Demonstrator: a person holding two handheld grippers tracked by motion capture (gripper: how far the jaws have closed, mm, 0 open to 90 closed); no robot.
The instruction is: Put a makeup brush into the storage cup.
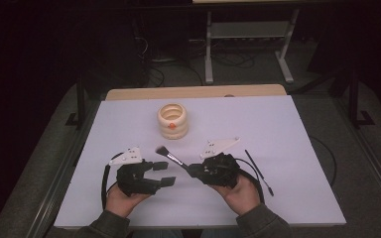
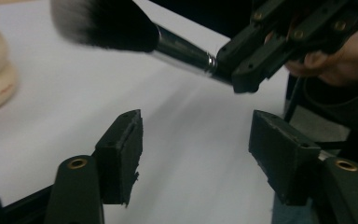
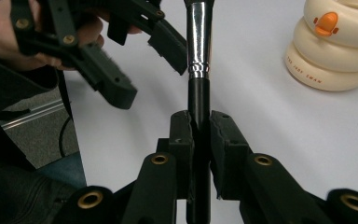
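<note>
Nearest the table's point(image 1: 297, 198) front edge, two sleeved forearms are entering from six o'clock, each hand gripping a black gripper.

Left gripper point(image 1: 159, 173): sitting at about seven o'clock of the table's centre and pointing toward three o'clock. Its jaws are standing apart with bare table showing between them in the left gripper view point(image 2: 196, 158); nothing is lying between the pads. The grey plate on top is pointing toward eleven o'clock.

Right gripper point(image 1: 194, 170): sitting at about five o'clock of centre and pointing toward nine o'clock, just across from the left one. Its jaws are pinching tight on the black handle of a brush point(image 1: 171, 156). In the right gripper view point(image 3: 199, 126) the handle is running straight up between the two pads, the silver ferrule point(image 3: 199, 42) just clear of them.

Brush: being held off the table, angled up toward ten o'clock, its dark bristle head hanging above the gap between the two grippers. In the left gripper view the bristles point(image 2: 102, 23) are showing blurred at the top.

A thin black stick point(image 1: 258, 171) is lying on the table at the right gripper's three o'clock, apart from it.

Farther off, toward twelve o'clock, a cream ringed holder point(image 1: 173, 120) with an orange mark is standing upright, well apart from both grippers.
</note>
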